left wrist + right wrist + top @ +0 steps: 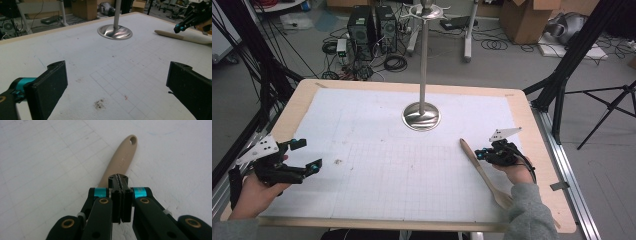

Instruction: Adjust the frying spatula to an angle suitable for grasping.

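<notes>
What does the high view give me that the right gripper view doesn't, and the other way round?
High view: the left claw with its jaws wide apart over bare mat, the metal stand at the far middle of the table, and the wooden spoon at full length, lying beside the right claw.
Right gripper view: that claw's jaws closed together just above the handle, and the hanging hole at the handle's far end.
Both: the spoon handle on the white gridded mat.
</notes>
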`<action>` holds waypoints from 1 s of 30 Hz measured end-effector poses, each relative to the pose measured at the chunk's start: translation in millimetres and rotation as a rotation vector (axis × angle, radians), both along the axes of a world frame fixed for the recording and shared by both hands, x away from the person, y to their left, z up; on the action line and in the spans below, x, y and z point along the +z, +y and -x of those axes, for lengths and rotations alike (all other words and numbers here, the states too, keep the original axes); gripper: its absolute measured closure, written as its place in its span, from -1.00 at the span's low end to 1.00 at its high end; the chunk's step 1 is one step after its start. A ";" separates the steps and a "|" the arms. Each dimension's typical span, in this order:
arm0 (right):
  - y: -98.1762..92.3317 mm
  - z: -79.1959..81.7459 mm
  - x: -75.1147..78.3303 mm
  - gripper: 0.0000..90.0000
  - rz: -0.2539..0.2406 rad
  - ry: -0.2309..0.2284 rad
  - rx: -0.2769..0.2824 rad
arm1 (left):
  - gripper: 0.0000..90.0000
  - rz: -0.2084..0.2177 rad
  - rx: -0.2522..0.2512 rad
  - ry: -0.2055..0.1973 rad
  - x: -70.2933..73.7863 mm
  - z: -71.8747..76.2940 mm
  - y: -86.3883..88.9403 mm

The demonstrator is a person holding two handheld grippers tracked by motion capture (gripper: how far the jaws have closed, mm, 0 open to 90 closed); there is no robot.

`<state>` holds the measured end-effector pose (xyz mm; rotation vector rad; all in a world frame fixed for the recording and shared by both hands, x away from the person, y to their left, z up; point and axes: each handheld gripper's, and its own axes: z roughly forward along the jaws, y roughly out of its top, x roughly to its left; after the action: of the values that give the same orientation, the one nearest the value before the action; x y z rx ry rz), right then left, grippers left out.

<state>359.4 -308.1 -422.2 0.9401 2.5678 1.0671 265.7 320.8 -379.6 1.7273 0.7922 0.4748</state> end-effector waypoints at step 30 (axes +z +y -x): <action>33.0 -2.1 -1.8 1.00 0.068 0.046 0.199 | -0.91 -0.006 0.009 0.000 -0.4 0.4 2.1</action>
<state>361.5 -275.1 -424.0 0.7134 2.7629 1.0094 265.3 322.9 -380.0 1.7296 0.7995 0.4838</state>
